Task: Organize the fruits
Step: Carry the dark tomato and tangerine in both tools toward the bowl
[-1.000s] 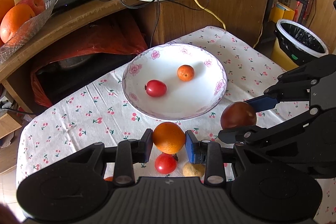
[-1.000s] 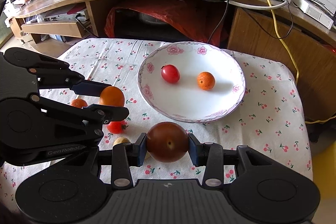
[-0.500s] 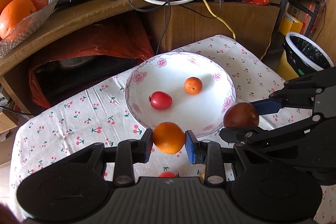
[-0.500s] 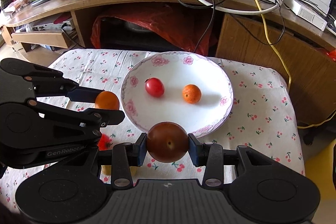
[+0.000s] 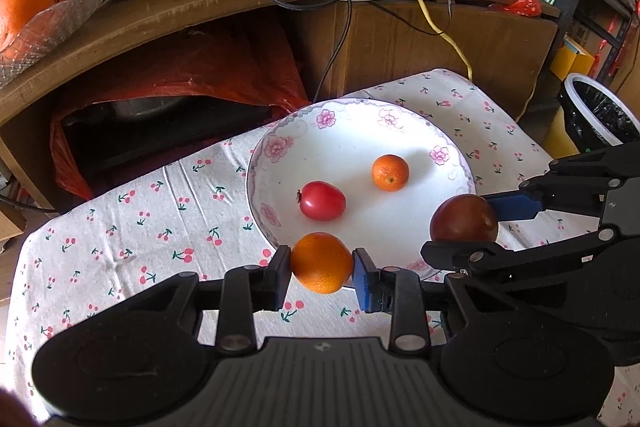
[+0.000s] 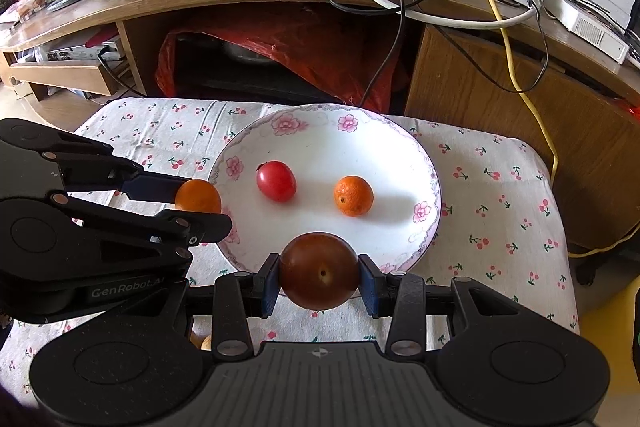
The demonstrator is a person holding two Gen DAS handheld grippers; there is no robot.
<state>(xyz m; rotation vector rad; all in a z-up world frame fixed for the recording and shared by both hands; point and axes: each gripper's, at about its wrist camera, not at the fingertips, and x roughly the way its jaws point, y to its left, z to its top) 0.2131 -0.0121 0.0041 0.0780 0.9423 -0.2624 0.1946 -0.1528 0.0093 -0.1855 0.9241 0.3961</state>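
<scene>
The left claw (image 5: pixel 322 269) is clamped on an orange (image 5: pixel 321 262) and the right claw (image 6: pixel 319 273) on a dark plum (image 6: pixel 319 270), both poised at the floral plate's (image 6: pixel 430 187) near rim, apparently for dropping them beside the tomato (image 6: pixel 276 181).

We see the left gripper (image 5: pixel 322 269) clamped on an orange (image 5: pixel 321 262) at the near rim of the floral plate (image 5: pixel 280 147). A red tomato (image 5: pixel 322 200) and a small mandarin (image 5: pixel 390 172) lie apart inside the plate. At right, the right gripper (image 5: pixel 466 223) grips a dark red fruit (image 5: pixel 464 218) above the plate's right rim. A cherry-print cloth (image 5: pixel 160 211) covers the worktop.
</scene>
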